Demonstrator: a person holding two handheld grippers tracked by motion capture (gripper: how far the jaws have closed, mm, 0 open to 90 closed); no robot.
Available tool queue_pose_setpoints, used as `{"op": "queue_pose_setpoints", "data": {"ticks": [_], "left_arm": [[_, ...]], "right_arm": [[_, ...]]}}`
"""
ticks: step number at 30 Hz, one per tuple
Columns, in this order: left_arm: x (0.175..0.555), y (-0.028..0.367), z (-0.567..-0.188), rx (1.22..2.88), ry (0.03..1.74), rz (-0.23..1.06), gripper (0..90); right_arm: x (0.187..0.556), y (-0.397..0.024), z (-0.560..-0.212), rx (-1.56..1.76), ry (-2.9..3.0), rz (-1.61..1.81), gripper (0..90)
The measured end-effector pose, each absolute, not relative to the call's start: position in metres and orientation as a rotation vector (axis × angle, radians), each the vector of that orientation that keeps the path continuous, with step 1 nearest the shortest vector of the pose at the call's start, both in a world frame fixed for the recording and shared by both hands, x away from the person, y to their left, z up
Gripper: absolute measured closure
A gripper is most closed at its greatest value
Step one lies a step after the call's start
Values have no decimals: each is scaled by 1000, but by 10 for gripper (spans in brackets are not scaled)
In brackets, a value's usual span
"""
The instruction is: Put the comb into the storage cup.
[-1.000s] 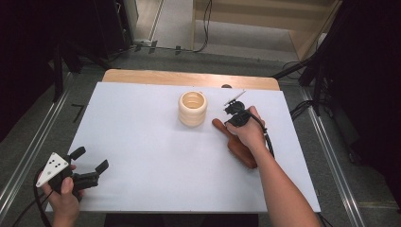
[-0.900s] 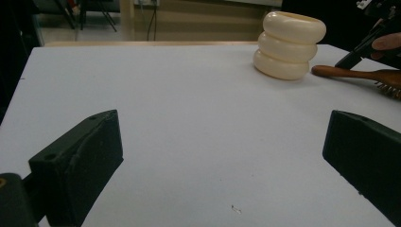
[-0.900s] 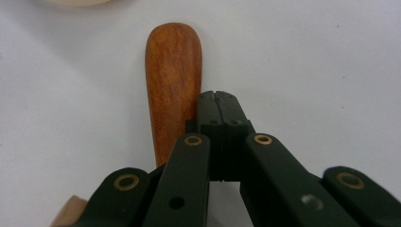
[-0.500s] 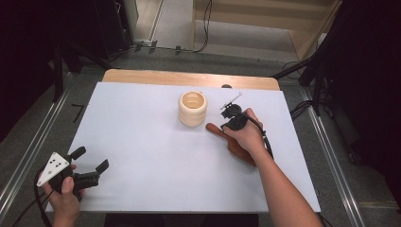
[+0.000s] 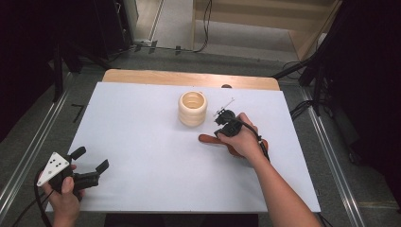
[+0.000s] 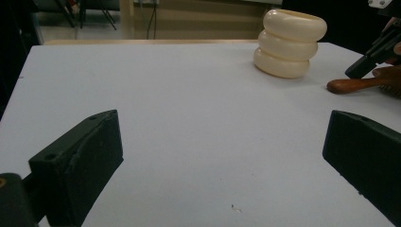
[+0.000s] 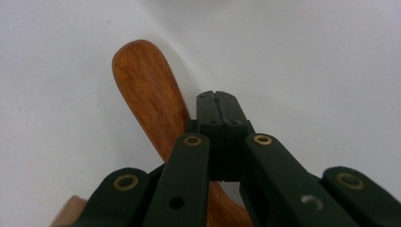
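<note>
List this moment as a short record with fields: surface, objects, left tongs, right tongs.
surface: white table top, wooden edge at the far side
objects: cream ribbed cup, upright near the middle; brown wooden utensil lying flat to its right
left tongs: jaws wide apart, empty, at the near left corner of the table
right tongs: jaws pressed together with nothing between them, just above the wooden utensil
contact: cannot tell whether the right tongs touch the utensil

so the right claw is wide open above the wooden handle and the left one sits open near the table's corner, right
Not quite. The right claw is shut, not wide open: the right gripper view shows its jaws pressed together above the wooden handle. The rest holds: the high view shows the left claw open near the table's corner.
</note>
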State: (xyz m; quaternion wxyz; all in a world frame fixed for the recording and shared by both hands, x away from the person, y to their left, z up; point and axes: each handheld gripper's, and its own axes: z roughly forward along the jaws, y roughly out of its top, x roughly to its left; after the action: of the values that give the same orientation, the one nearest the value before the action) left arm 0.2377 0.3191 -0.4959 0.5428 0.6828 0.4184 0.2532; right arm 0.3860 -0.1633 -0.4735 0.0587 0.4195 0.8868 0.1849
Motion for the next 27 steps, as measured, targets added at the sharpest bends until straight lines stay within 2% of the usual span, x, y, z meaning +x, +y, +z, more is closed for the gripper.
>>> {"op": "queue_pose_setpoints", "data": {"ticks": [27], "left_arm": [[238,319,-496,1628,988,602,0]], "right_arm": [[349,-156,-469,1150,2758,605,885]]}}
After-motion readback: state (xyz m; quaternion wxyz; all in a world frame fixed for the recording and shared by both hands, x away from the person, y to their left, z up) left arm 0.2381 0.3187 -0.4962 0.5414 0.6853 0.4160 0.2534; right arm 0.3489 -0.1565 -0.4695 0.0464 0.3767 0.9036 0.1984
